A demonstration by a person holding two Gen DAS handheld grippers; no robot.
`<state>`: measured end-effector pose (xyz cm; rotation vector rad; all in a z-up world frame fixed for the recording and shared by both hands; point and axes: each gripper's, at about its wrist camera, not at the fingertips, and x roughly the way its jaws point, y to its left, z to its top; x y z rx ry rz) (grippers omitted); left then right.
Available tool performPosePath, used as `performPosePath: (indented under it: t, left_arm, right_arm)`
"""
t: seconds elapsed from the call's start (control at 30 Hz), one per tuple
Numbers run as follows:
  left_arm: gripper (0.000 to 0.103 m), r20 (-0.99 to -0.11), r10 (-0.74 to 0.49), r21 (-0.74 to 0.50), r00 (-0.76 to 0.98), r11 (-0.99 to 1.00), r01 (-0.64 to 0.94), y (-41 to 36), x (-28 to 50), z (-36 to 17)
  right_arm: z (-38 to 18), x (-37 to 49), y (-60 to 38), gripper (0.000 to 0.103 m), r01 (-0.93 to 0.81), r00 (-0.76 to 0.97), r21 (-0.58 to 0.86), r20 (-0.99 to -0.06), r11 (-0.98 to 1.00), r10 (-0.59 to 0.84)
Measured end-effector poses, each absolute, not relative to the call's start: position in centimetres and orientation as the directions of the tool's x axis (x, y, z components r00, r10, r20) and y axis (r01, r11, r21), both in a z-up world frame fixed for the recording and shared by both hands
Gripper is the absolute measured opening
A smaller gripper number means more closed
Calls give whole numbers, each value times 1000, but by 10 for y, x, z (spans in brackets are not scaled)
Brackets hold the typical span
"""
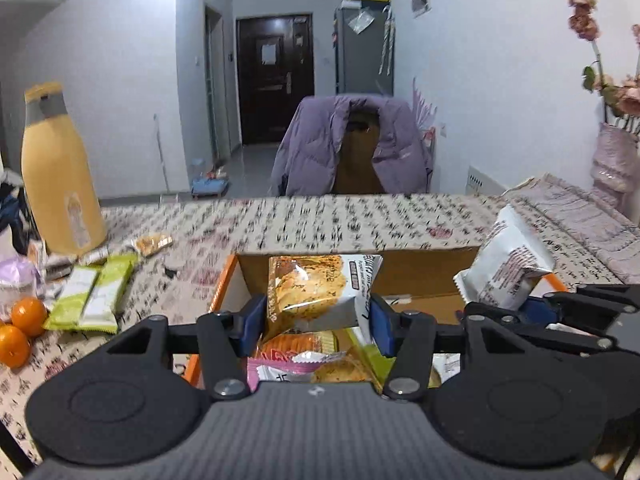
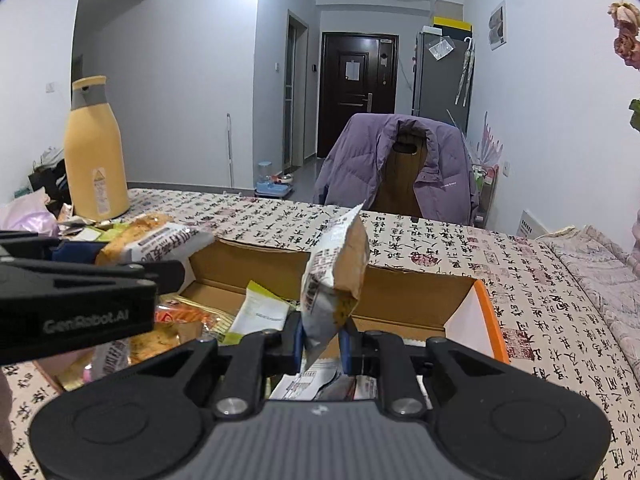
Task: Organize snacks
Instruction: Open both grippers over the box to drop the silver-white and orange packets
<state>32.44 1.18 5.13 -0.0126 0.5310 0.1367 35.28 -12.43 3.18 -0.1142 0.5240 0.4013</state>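
Observation:
My left gripper (image 1: 316, 320) is shut on a cookie snack packet (image 1: 308, 288) and holds it upright over an open cardboard box (image 1: 420, 268) with orange edges. Several snack packets (image 1: 304, 356) lie inside the box. My right gripper (image 2: 322, 344) is shut on the lower corner of a white and brown snack packet (image 2: 336, 276), also above the box (image 2: 488, 320). In the left wrist view the right gripper (image 1: 532, 304) and its white packet (image 1: 504, 272) hang at the box's right side. In the right wrist view the left gripper (image 2: 132, 258) and its cookie packet (image 2: 152, 240) are at the left.
On the table's left stand a tall yellow bottle (image 1: 60, 176), green snack packets (image 1: 96, 296) and two oranges (image 1: 24, 328). A chair draped with a purple jacket (image 1: 352, 144) is behind the table. A pink vase with flowers (image 1: 616, 152) stands at the far right.

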Motion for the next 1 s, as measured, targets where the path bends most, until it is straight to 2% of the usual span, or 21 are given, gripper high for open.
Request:
performPosePath:
  t: [0.2,0.3,0.37,0.4,0.43,0.47,0.5,0.57,1.0]
  left_arm:
    - [57,-513,120,10,850,991,-135,17,326,46]
    - [68,-497,107,-11,861,991,-130,22,321,48]
    - [83,-479,98,-18,872,992,-122,23,315,50]
    - [87,-467,98,-21,879,992,-121,24,312,52]
    - [96,-457,98,-26,884,992,-124,25,309,53]
    - [103,-446,98,-34,890,991,-126,26,305,54]
    - [103,-436,95,-44,895,991,-127,28,301,56]
    - [103,-434,94,-57,896,990,-132,30,296,58]
    - [103,-399,101,-71,911,987,-141,30,257,64]
  right_arm:
    - [23,353,-125,18,-399,786,-1,-516,917,342]
    - [25,351,-131,21,-394,790,13,-506,919,346]
    - [27,348,-136,38,-391,791,32,-500,920,353]
    - [28,346,-138,60,-389,793,38,-495,920,356]
    - [29,344,-140,83,-386,796,40,-490,921,355]
    - [30,342,-142,91,-384,800,43,-484,922,355]
    - [31,339,-144,99,-382,804,49,-474,923,359]
    - [33,334,-148,103,-380,806,63,-467,923,364]
    - [44,303,-172,103,-345,823,84,-451,935,344]
